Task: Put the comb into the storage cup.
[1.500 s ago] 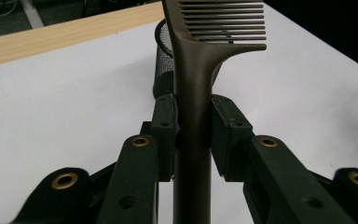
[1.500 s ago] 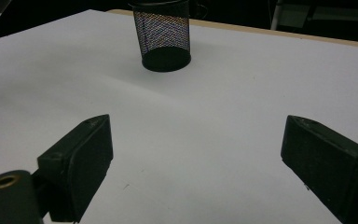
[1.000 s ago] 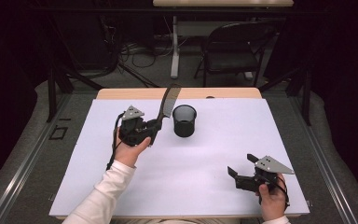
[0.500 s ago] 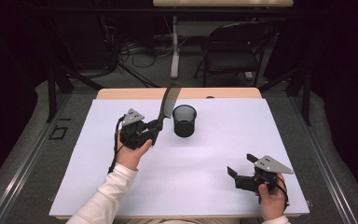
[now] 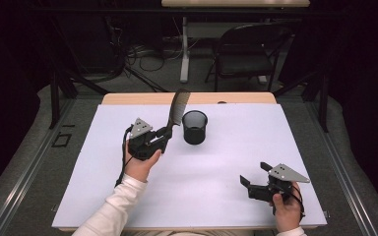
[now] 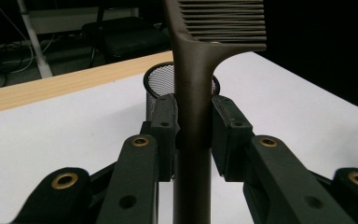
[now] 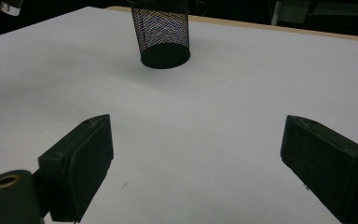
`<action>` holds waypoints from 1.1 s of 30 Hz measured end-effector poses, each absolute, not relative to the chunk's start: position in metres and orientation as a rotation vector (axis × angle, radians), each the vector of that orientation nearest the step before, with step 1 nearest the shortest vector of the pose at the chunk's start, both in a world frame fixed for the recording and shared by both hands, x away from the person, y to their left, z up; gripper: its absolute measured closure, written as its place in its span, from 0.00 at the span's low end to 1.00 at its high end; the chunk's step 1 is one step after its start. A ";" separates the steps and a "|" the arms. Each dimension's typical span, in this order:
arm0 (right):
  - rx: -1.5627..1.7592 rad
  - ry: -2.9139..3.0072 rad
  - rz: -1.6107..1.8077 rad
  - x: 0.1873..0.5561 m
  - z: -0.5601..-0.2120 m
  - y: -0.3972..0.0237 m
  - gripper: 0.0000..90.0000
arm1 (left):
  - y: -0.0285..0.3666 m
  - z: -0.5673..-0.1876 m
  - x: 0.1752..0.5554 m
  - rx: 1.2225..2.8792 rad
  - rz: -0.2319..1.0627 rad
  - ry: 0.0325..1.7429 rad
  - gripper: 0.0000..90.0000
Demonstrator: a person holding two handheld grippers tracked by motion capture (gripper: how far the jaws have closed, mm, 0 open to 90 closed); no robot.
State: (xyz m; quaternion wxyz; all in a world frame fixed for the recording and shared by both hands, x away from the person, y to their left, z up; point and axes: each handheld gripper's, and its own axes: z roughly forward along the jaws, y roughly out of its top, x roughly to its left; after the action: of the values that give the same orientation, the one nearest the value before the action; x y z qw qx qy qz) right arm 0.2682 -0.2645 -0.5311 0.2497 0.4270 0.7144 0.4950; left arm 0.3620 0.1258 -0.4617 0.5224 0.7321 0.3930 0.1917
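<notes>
A dark comb (image 5: pixel 176 109) points up and away, its handle (image 6: pixel 192 116) clamped between the pads of my left gripper (image 5: pixel 166 133), which is shut on it left of centre on the table. Just to the right of the comb stands a black mesh cup (image 5: pixel 195 127), upright and open at the top; it also shows behind the comb as the cup (image 6: pixel 161 84) in the left gripper view. My right gripper (image 5: pixel 254 176) rests near the table's front right, jaws wide open with nothing between them, facing the mesh cup (image 7: pixel 161 31) across bare table.
The white table top (image 5: pixel 226 162) has a wooden strip along its far edge (image 5: pixel 128 99). Beyond it stand a dark folding chair (image 5: pixel 248 54), a table leg and floor cables. Dark floor rails run along both sides.
The left hand with the comb has shifted slightly toward the far side of the table. The right gripper has not moved.
</notes>
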 end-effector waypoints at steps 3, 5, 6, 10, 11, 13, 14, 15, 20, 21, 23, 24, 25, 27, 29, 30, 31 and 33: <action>1.164 1.944 1.351 0.268 -0.531 -0.264 0.10 | 0.123 -0.466 0.362 1.764 0.461 0.947 0.80; 1.158 1.943 1.353 0.268 -0.531 -0.264 0.10 | 0.121 -0.470 0.362 1.772 0.458 0.947 0.80; 1.156 1.944 1.353 0.268 -0.531 -0.264 0.10 | 0.121 -0.471 0.362 1.783 0.459 0.946 0.80; 1.160 1.952 1.349 0.268 -0.531 -0.264 0.10 | 0.116 -0.475 0.360 1.791 0.462 0.932 0.80; 1.161 1.952 1.347 0.268 -0.531 -0.264 0.10 | 0.115 -0.476 0.360 1.796 0.463 0.929 0.80; 1.161 1.955 1.349 0.268 -0.531 -0.264 0.10 | 0.114 -0.478 0.360 1.798 0.464 0.929 0.80; 1.163 1.957 1.346 0.268 -0.531 -0.264 0.10 | 0.113 -0.479 0.359 1.800 0.465 0.928 0.80; 1.161 1.955 1.347 0.268 -0.531 -0.263 0.10 | 0.113 -0.479 0.359 1.798 0.466 0.927 0.80; 1.161 1.954 1.354 0.268 -0.531 -0.262 0.10 | 0.112 -0.481 0.357 1.795 0.473 0.919 0.80; 1.164 1.965 1.345 0.268 -0.531 -0.262 0.09 | 0.112 -0.481 0.356 1.793 0.474 0.918 0.80; 1.162 1.966 1.343 0.268 -0.530 -0.261 0.08 | 0.111 -0.481 0.356 1.789 0.476 0.914 0.80; 1.162 1.968 1.343 0.268 -0.530 -0.261 0.08 | 0.111 -0.481 0.355 1.788 0.477 0.913 0.80; 1.160 1.974 1.341 0.268 -0.530 -0.261 0.06 | 0.111 -0.481 0.355 1.788 0.477 0.912 0.80; 1.160 1.977 1.340 0.268 -0.530 -0.259 0.05 | 0.111 -0.481 0.354 1.789 0.476 0.912 0.80; 1.170 1.984 1.343 0.269 -0.530 -0.258 0.04 | 0.110 -0.481 0.354 1.787 0.476 0.912 0.80; 1.167 1.987 1.349 0.269 -0.529 -0.257 0.03 | 0.110 -0.481 0.354 1.789 0.476 0.912 0.80; 1.170 1.991 1.349 0.269 -0.529 -0.256 0.03 | 0.110 -0.481 0.354 1.791 0.479 0.913 0.80; 1.176 1.996 1.363 0.270 -0.527 -0.254 0.01 | 0.110 -0.481 0.353 1.787 0.477 0.914 0.80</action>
State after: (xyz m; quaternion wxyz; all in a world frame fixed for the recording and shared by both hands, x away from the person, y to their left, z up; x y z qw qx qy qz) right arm 0.2701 -0.2544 -0.5269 0.2249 0.4263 0.7236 0.4940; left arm 0.3534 0.1099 -0.4815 0.5134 0.7434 0.3800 0.1985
